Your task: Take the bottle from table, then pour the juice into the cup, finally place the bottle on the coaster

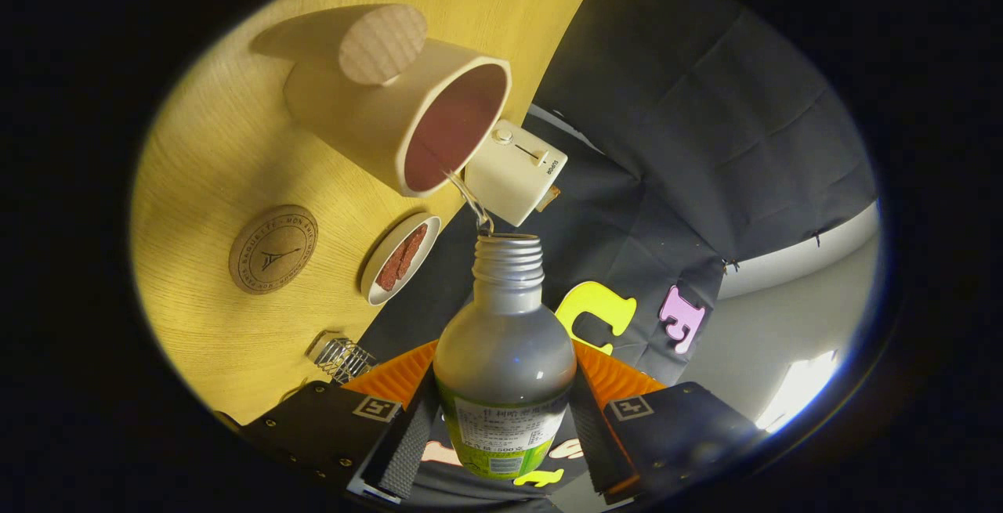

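Over the yellow worktop (219,145) the pour is under way: the cup (392,113) takes a thin stream from the tilted bottle (505,356), clamped between the tongs (501,427). The coaster (273,249) beside the cup waits bare, so the setting-down remains.

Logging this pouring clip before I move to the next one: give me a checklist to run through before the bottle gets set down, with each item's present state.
1. Claw shut on the bottle, a finger on each side: ok.
2. Bottle cap off, neck open: ok.
3. Stream lands inside the cup: ok.
4. Pour finished: not ok, liquid is running from the neck.
5. Cup's fill level safe: cannot tell, the tilted view shows only its reddish inside.
6. Coaster bare on the table, apart from the small dish: ok.
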`<action>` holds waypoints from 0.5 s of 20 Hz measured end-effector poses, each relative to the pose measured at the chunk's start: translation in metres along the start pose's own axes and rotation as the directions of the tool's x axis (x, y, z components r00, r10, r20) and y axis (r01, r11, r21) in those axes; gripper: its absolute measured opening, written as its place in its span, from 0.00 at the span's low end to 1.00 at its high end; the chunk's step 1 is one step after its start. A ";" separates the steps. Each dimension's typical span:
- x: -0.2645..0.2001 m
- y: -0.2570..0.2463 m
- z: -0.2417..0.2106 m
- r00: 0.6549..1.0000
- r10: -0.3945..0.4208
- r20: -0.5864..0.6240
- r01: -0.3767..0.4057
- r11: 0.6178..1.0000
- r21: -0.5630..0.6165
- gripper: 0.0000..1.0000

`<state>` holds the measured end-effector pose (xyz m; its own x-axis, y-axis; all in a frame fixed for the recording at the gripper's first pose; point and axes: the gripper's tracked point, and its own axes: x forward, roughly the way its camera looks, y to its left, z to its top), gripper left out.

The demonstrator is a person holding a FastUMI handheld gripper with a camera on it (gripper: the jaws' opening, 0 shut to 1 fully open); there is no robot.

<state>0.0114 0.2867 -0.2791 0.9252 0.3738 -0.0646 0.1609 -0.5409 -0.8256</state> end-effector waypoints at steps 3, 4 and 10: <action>-0.001 -0.002 0.004 1.000 -0.012 0.009 0.012 0.999 -0.031 0.81; -0.001 -0.003 0.006 1.000 -0.016 0.013 0.017 0.999 -0.040 0.81; -0.006 -0.005 0.007 0.999 -0.025 0.021 0.027 0.997 -0.072 0.81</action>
<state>0.0027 0.2928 -0.2785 0.9133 0.4033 -0.0560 0.2095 -0.5833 -0.7848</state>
